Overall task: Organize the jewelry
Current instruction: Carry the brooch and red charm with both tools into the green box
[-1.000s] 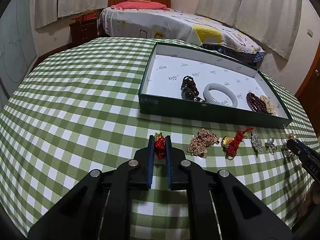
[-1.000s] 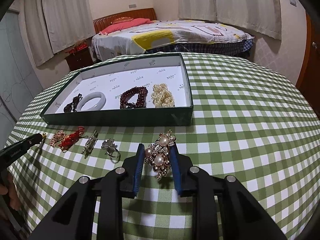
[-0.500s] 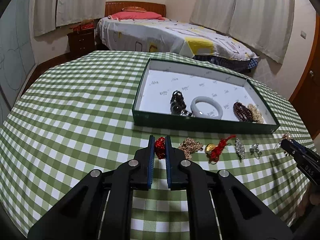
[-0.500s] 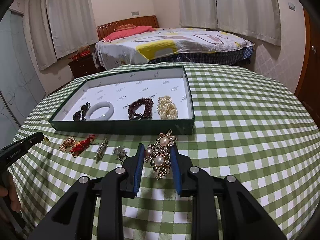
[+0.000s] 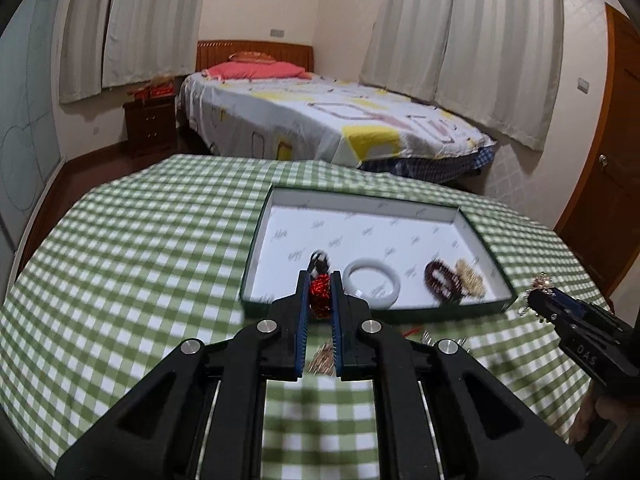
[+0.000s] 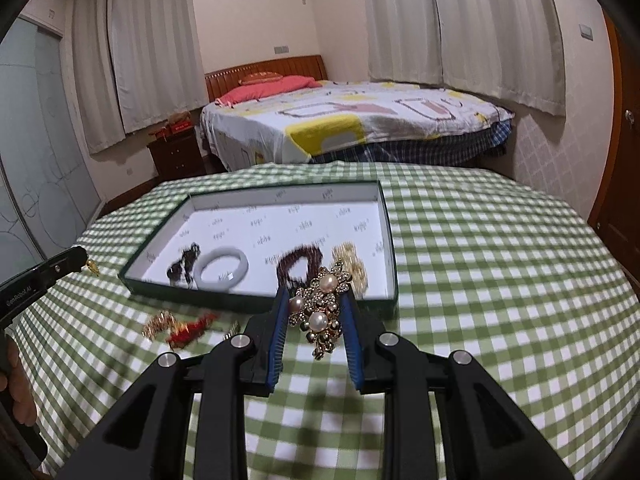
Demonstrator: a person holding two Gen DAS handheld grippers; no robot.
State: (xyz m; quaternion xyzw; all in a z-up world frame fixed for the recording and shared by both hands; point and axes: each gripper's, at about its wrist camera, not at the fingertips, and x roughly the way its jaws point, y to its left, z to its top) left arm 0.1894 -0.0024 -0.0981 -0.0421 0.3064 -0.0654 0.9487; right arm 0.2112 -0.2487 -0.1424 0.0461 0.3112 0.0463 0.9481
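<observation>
Green tray (image 6: pixel 390 236) holding four bracelets, perhaps three pieces outside, two gripped.

The tablecloth (image 6: pixel 480 260) is woven cloth, matt, checked green and white. The box (image 6: pixel 390 236) looks like cardboard lined with printed white paper. The bangle (image 6: pixel 222 266) is smooth and glossy — possibly jade or glass. The brooch (image 6: pixel 322 312) shows gilt metal, glittering stones and lustrous pearls — all shiny.
</observation>
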